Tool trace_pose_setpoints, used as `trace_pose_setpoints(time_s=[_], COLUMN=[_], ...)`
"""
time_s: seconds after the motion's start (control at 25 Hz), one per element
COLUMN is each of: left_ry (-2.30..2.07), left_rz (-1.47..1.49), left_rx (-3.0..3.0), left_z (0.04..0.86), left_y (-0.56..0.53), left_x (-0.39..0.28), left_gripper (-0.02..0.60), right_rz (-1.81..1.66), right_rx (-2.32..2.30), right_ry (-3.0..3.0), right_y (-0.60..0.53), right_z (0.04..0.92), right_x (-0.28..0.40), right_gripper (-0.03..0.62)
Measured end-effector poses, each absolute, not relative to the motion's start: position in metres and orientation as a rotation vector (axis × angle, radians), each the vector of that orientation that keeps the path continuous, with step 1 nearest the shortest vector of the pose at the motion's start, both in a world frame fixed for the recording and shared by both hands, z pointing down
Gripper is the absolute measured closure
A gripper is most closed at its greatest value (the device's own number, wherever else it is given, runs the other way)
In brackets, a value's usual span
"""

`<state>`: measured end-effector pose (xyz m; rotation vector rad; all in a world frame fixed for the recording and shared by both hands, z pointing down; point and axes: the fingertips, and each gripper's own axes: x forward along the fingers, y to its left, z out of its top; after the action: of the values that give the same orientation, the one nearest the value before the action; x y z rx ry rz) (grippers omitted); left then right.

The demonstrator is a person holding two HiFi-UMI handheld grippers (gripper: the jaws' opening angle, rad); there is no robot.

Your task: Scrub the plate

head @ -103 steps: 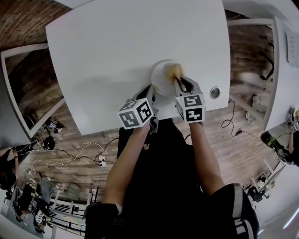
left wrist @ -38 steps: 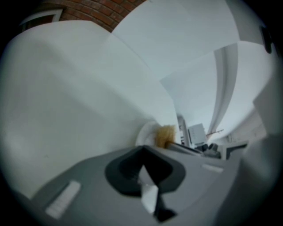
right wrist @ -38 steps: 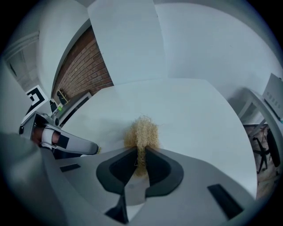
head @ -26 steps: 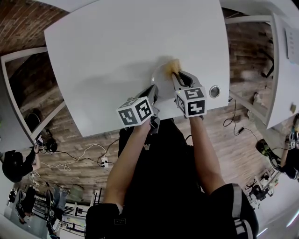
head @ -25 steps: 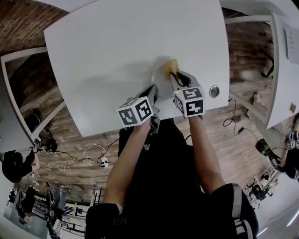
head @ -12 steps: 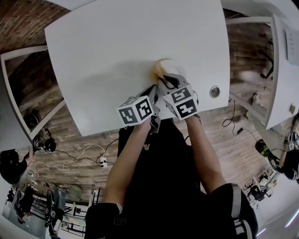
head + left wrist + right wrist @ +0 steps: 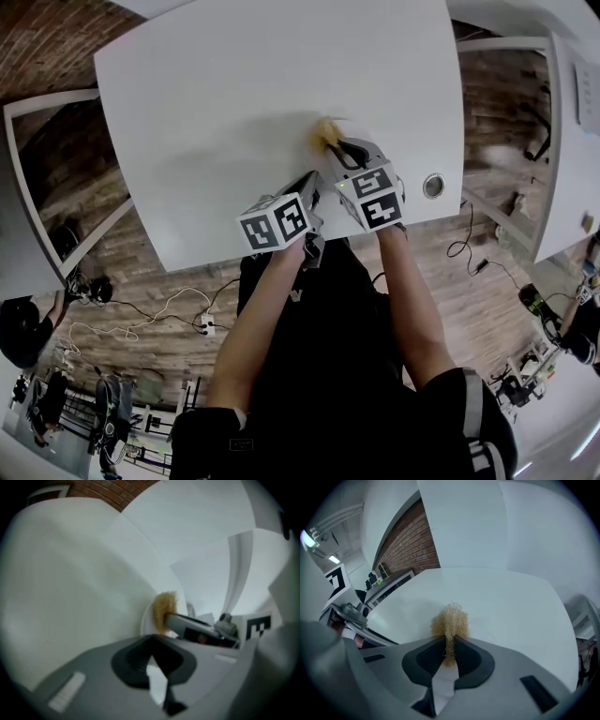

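A white plate (image 7: 322,161) lies near the front edge of the white table (image 7: 234,103); it barely stands out from the tabletop. My left gripper (image 7: 309,180) is shut on the plate's near rim (image 7: 146,620), and a white sliver shows between its jaws (image 7: 152,656). My right gripper (image 7: 333,142) is shut on a tan fibrous scrubber (image 7: 325,132) and presses it onto the plate's far left part. In the right gripper view the scrubber (image 7: 450,622) bulges out ahead of the closed jaws (image 7: 450,646). The left gripper view shows the scrubber (image 7: 164,609) just beyond the rim.
A round metal grommet (image 7: 432,185) sits in the table to the right of the plate. The table's front edge (image 7: 225,248) runs just under both grippers. A second white table (image 7: 572,122) stands at the right. Cables lie on the wooden floor (image 7: 169,309).
The right gripper has swept the scrubber leftward across the plate. The left gripper has kept its hold on the rim in the same place.
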<state>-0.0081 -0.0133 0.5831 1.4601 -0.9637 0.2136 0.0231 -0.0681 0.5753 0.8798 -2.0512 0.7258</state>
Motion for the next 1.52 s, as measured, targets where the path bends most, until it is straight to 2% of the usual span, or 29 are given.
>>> trace_pose_setpoints(time_s=[0.4, 0.76, 1.2, 1.52], left_ry=[-0.934, -0.982, -1.096, -1.423], left_rz=[0.183, 0.163, 0.131, 0.040], left_rx=[1.486, 1.579, 1.848, 2.254], left_z=[0.573, 0.532, 0.453, 0.357], left_y=[-0.018, -0.024, -0.015, 0.016], left_x=[-0.002, -0.010, -0.015, -0.025], left_gripper=[0.578, 0.578, 0.578, 0.578], right_rz=[0.709, 0.717, 0.588, 0.490], right_rx=[1.142, 1.300, 1.398, 1.403], right_ry=[-2.054, -2.191, -2.438, -2.588], right_y=[-0.098, -0.086, -0.046, 0.005], right_z=[0.543, 0.484, 0.393, 0.342], right_x=[0.073, 0.084, 0.088, 0.089], right_gripper=[0.549, 0.549, 0.549, 0.549])
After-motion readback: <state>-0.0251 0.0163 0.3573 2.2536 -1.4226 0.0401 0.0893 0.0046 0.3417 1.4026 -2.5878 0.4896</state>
